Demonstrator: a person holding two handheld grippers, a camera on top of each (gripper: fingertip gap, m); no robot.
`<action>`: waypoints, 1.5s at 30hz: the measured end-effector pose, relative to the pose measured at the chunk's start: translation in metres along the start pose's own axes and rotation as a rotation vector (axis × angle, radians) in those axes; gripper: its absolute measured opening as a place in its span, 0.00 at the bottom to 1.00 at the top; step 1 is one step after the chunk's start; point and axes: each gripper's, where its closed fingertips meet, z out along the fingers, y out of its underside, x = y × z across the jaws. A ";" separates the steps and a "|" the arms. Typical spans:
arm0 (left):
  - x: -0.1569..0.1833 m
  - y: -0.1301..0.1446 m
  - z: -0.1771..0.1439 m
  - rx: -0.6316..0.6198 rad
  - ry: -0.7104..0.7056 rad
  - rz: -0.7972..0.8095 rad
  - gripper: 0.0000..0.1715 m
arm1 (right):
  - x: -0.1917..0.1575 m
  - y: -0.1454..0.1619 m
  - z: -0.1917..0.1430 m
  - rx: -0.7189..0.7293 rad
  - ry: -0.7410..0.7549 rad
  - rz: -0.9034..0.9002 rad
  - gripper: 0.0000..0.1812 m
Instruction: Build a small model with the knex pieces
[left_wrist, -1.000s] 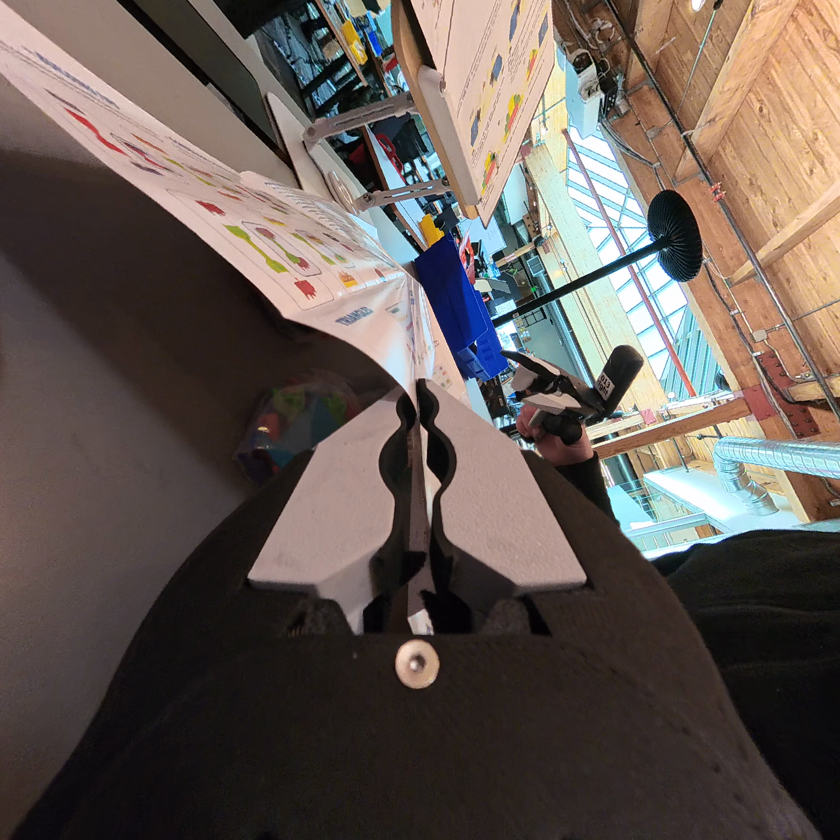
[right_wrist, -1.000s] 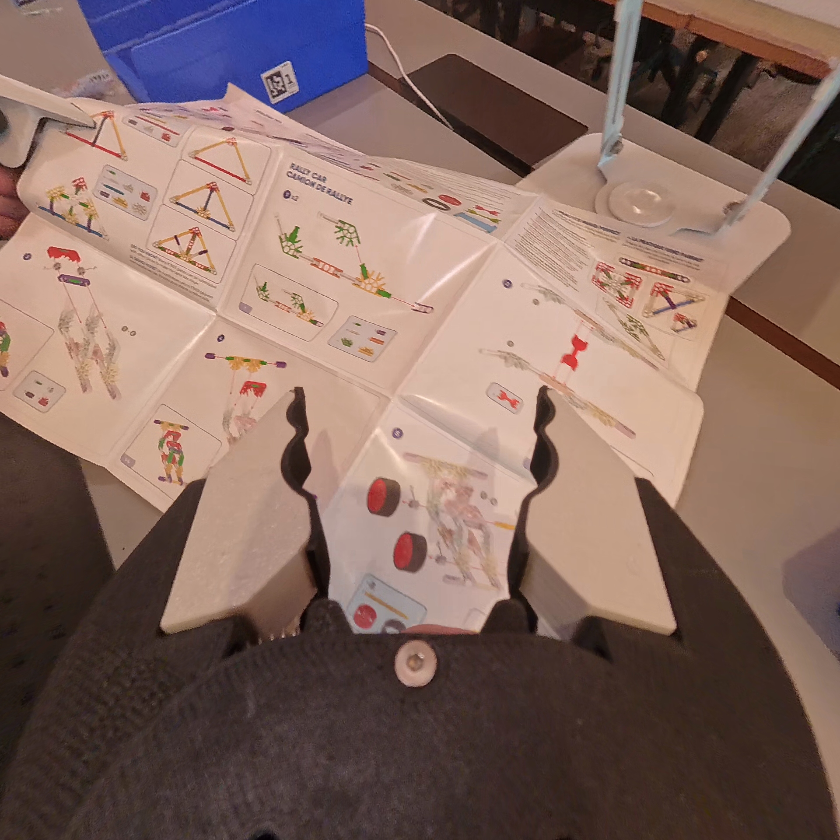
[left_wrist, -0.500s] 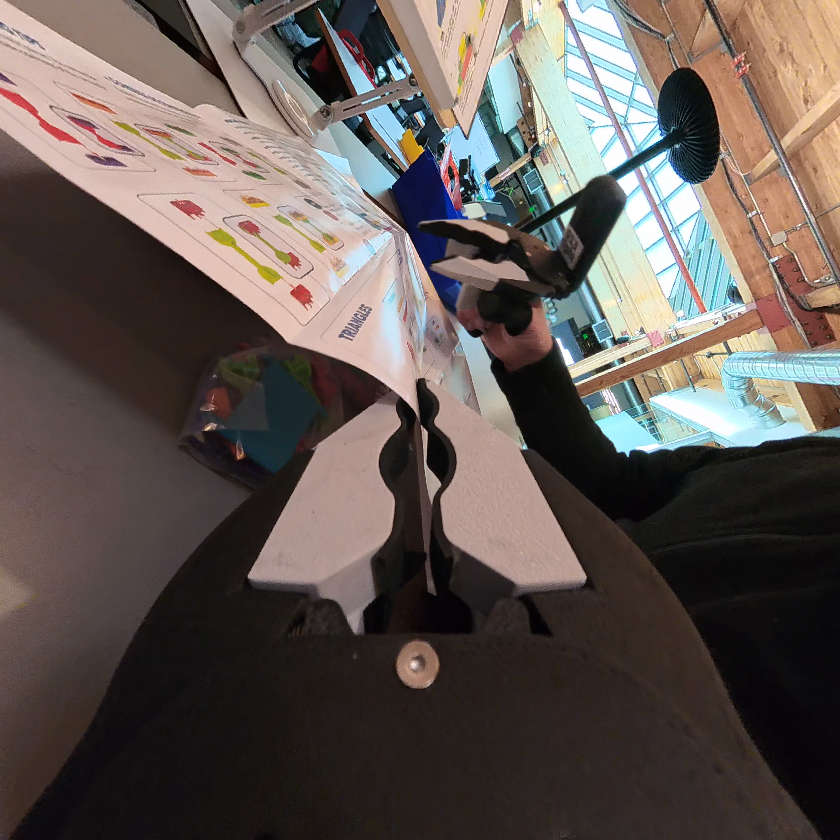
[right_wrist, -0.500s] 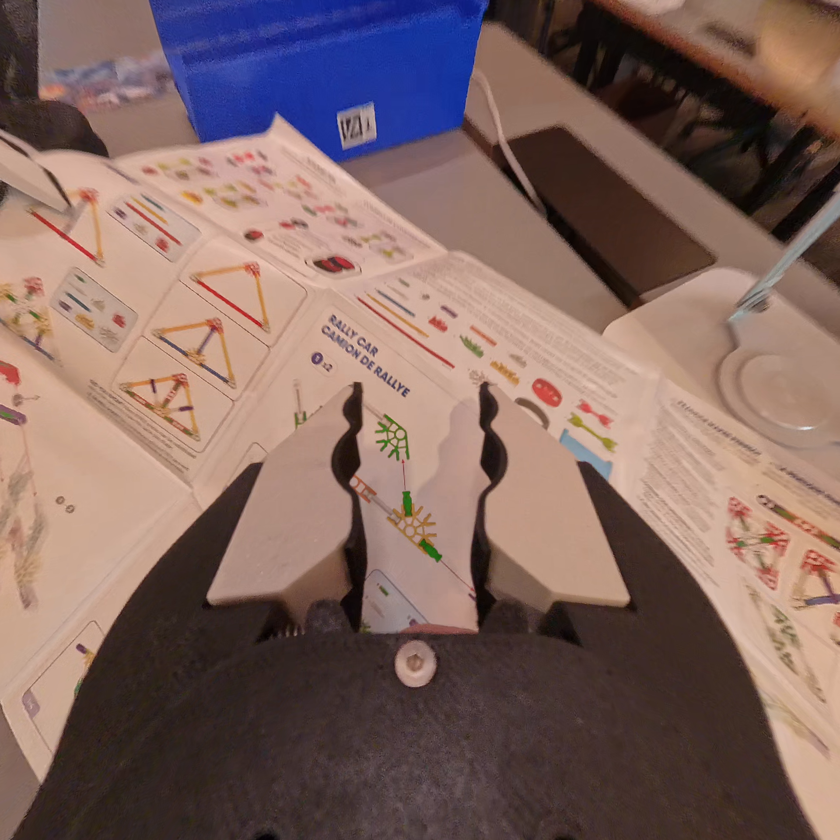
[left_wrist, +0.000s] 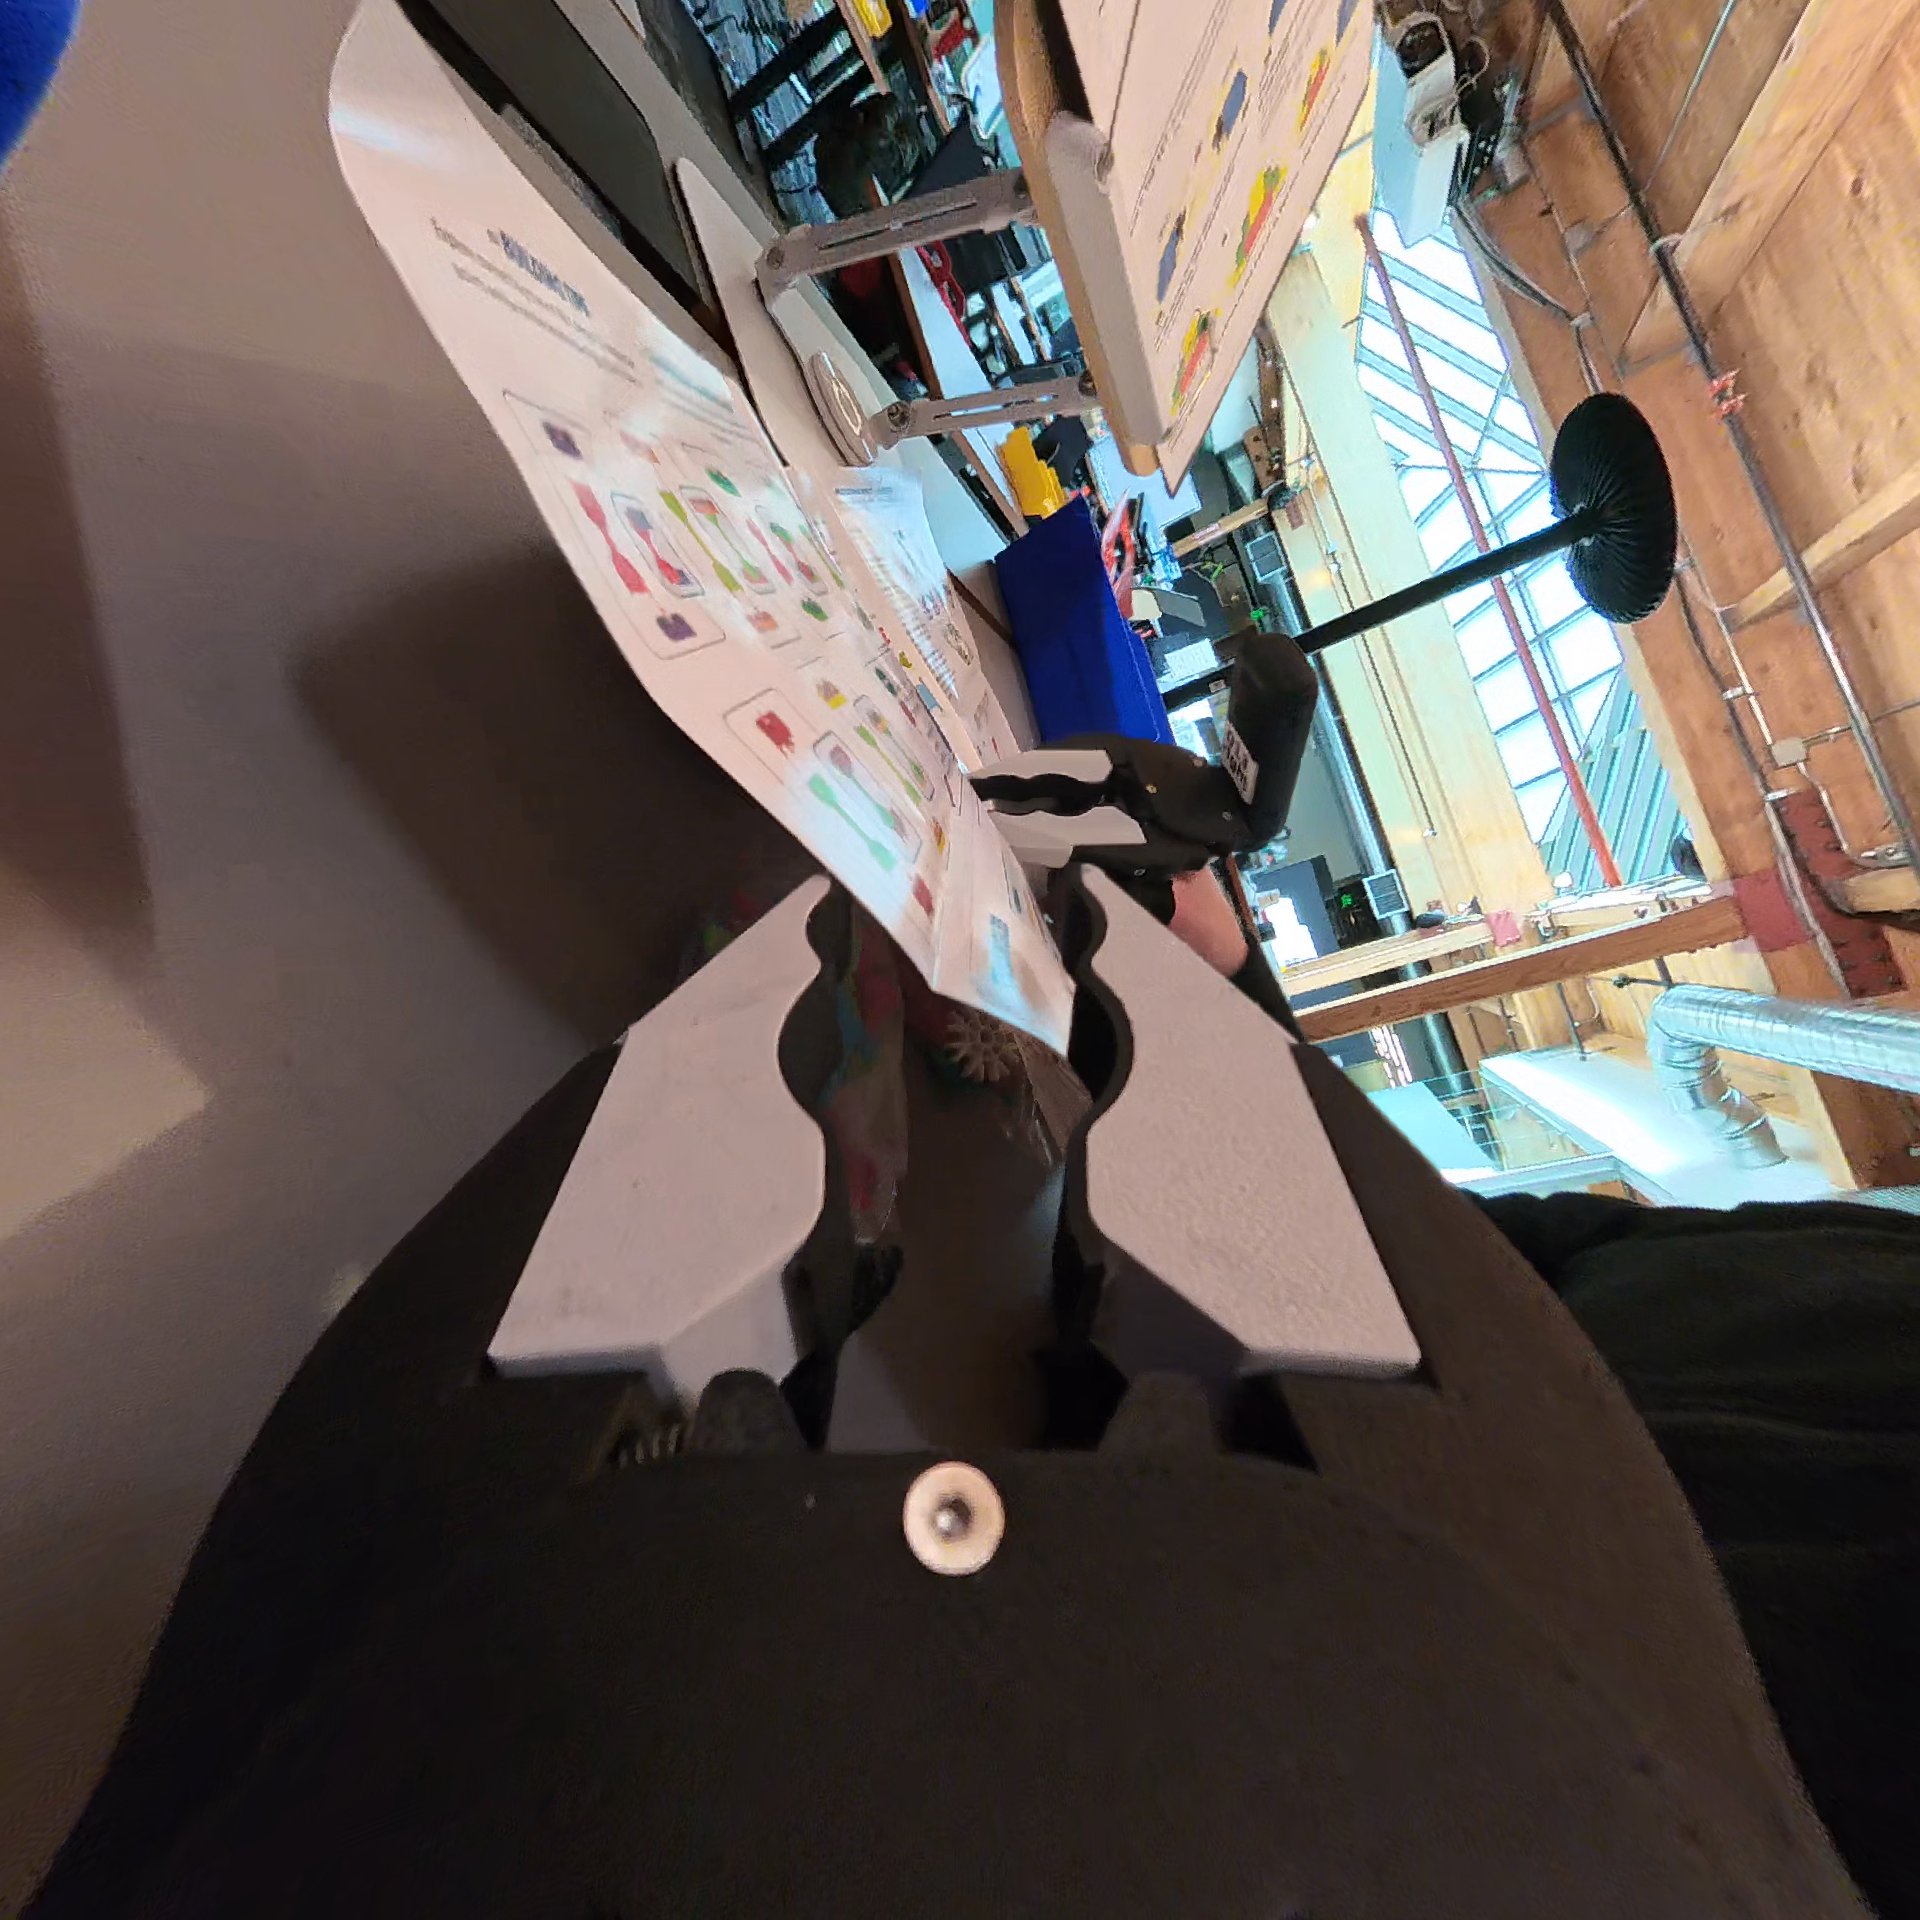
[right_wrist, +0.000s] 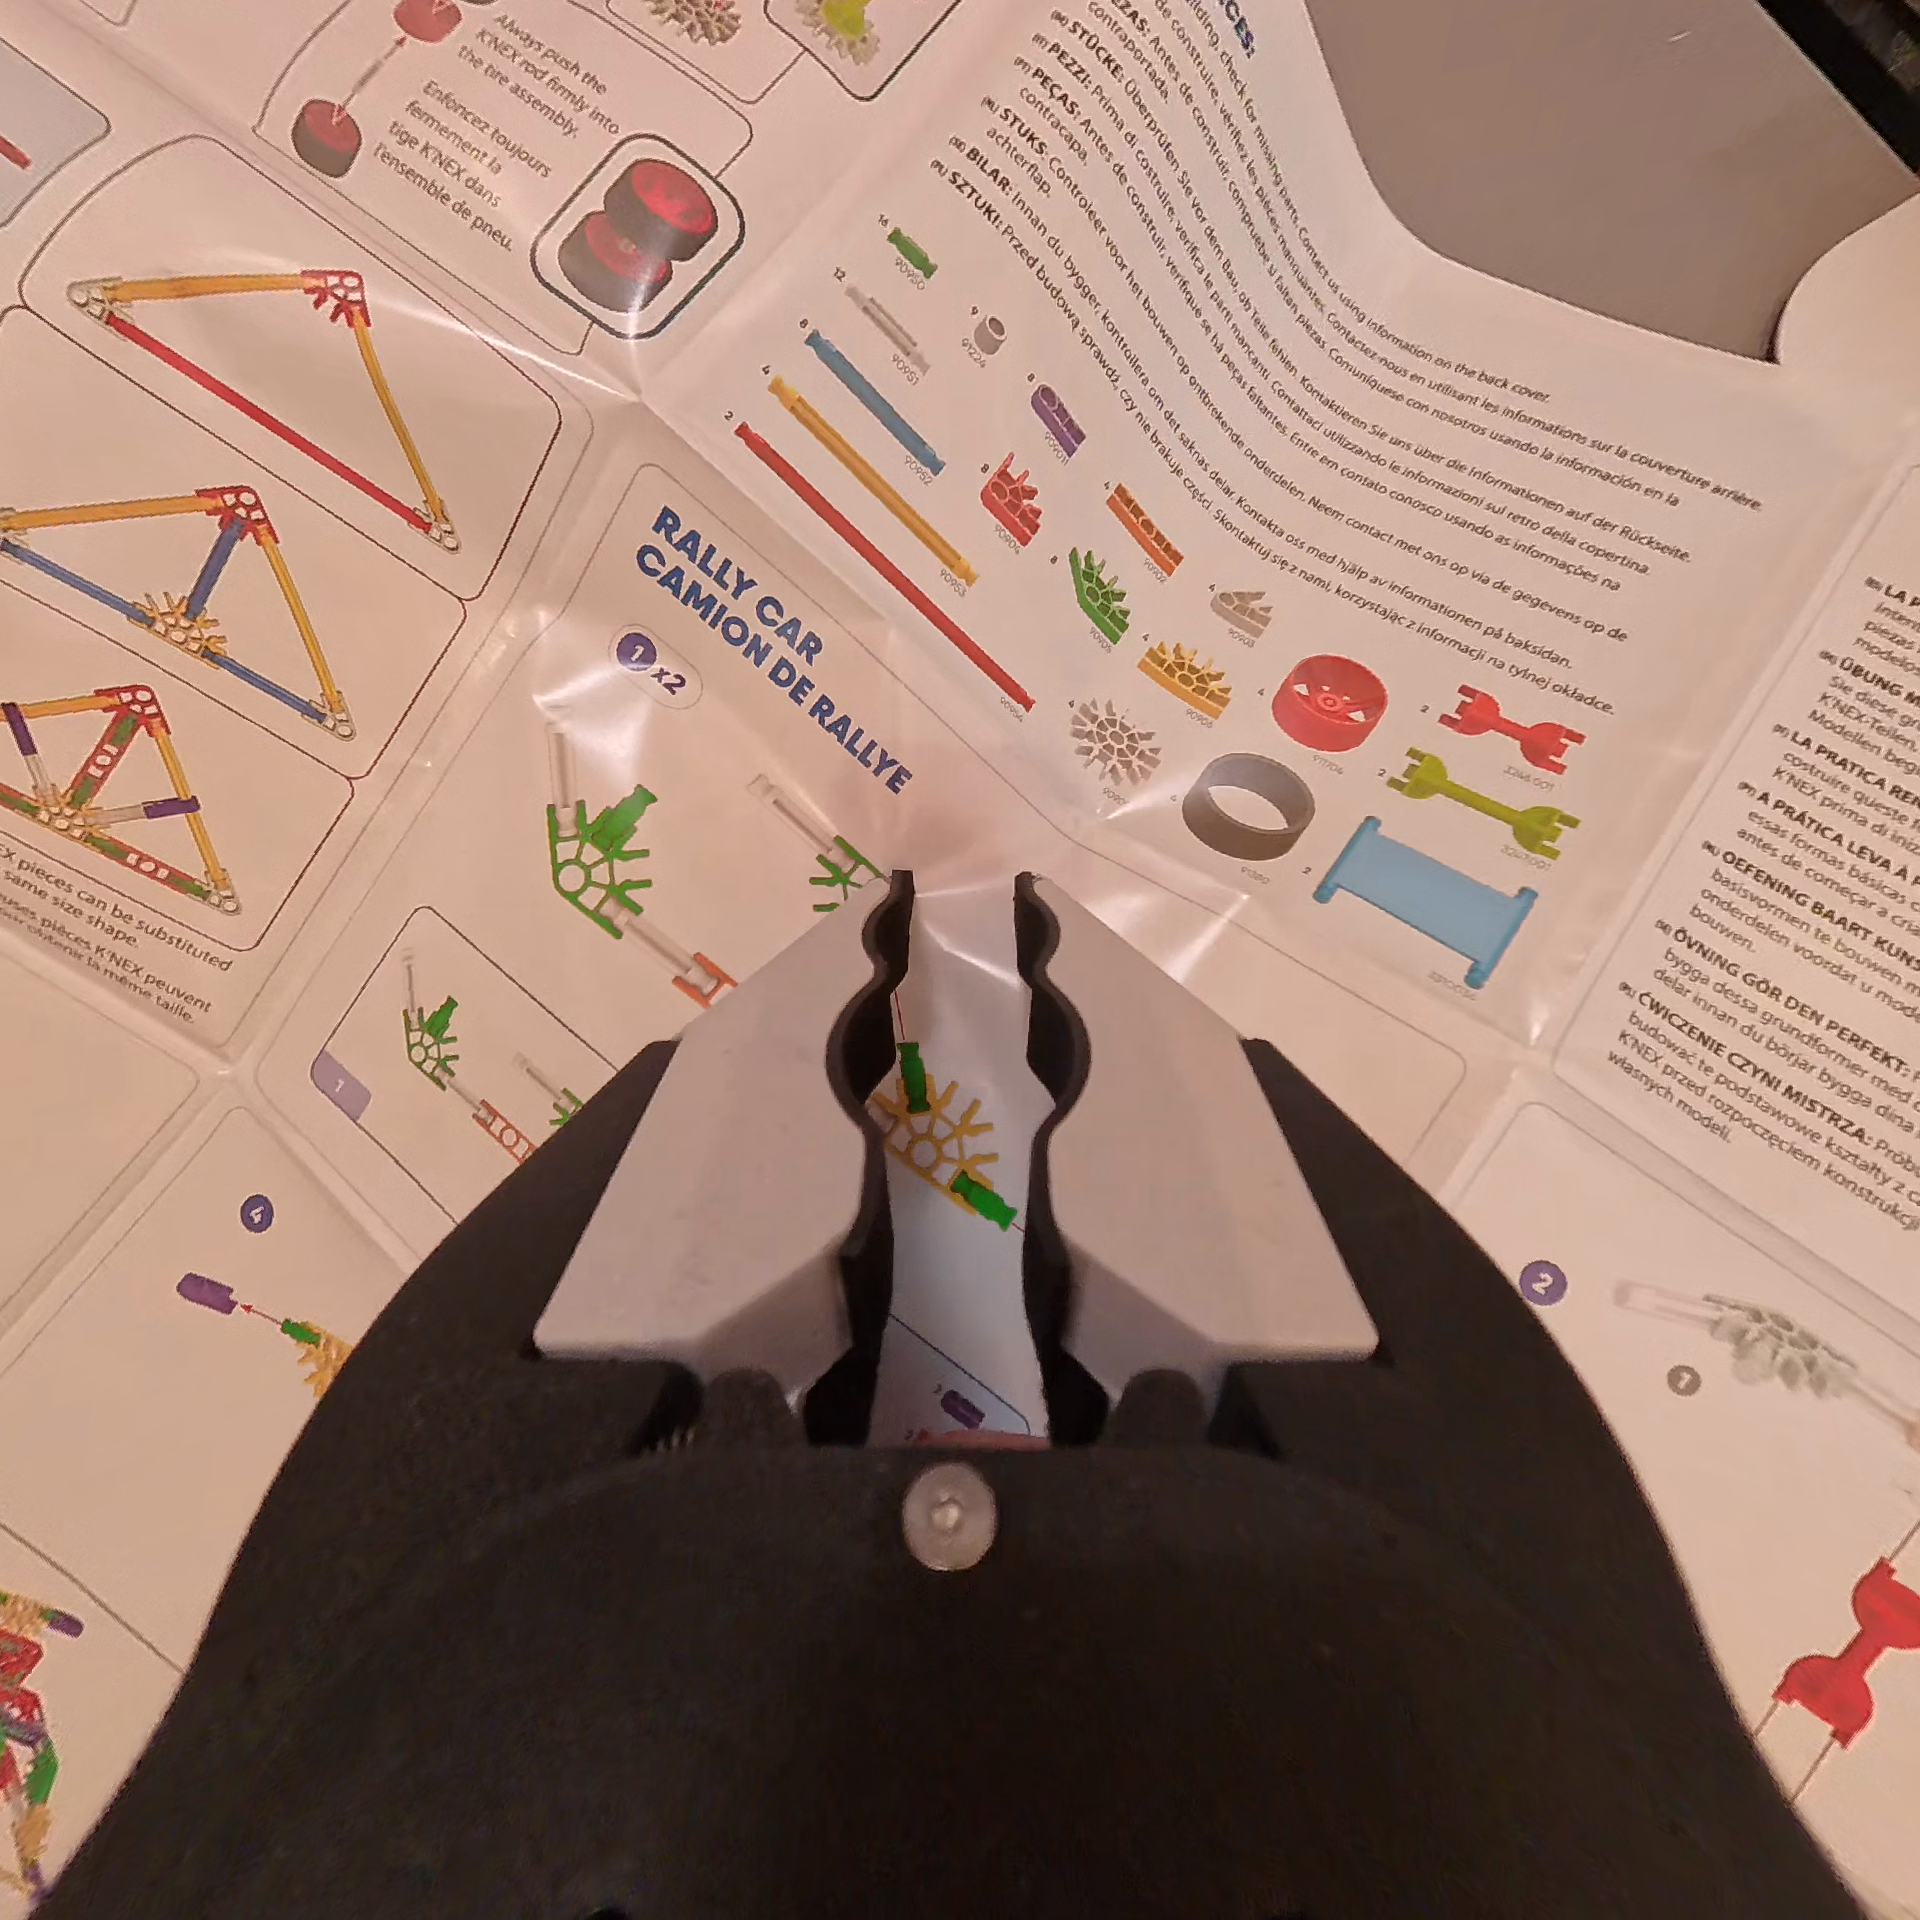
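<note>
A large glossy fold-out instruction sheet (right_wrist: 1247, 468) with coloured building diagrams lies spread on the grey table (left_wrist: 208, 727). My right gripper (right_wrist: 961, 883) presses its tips down on the middle of the sheet. Its jaws are drawn in to a narrow gap, with a puckered fold of the sheet between them. My left gripper (left_wrist: 951, 883) is open. The lifted edge of the sheet (left_wrist: 665, 499) hangs loose between its fingertips. A clear bag of colourful parts (left_wrist: 868, 1049) lies under that edge. The right gripper also shows in the left wrist view (left_wrist: 1049, 800), on top of the sheet.
A blue bin (left_wrist: 1070, 634) stands beyond the sheet. A white stand base (left_wrist: 831, 395) carries a tilted board with printed pages (left_wrist: 1195, 208) on metal arms; its rim also shows in the right wrist view (right_wrist: 1849, 281). A person's dark sleeve (left_wrist: 1714, 1351) is at the right. My right fingertips sit around 25 cm from my left ones.
My left gripper has opened and let go of the sheet's edge. My right gripper has come down onto the sheet's middle, and its jaws have closed from wide apart to a narrow gap.
</note>
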 end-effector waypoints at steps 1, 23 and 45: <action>0.001 -0.003 0.003 0.006 0.015 -0.006 0.20 | 0.000 0.000 0.000 0.004 0.001 0.000 0.10; 0.012 -0.052 0.007 0.002 -0.132 0.282 0.00 | 0.011 0.006 -0.089 0.204 0.058 0.120 0.43; 0.014 -0.050 0.015 -0.026 -0.145 0.275 0.00 | 0.005 0.089 -0.156 0.213 0.189 0.224 0.36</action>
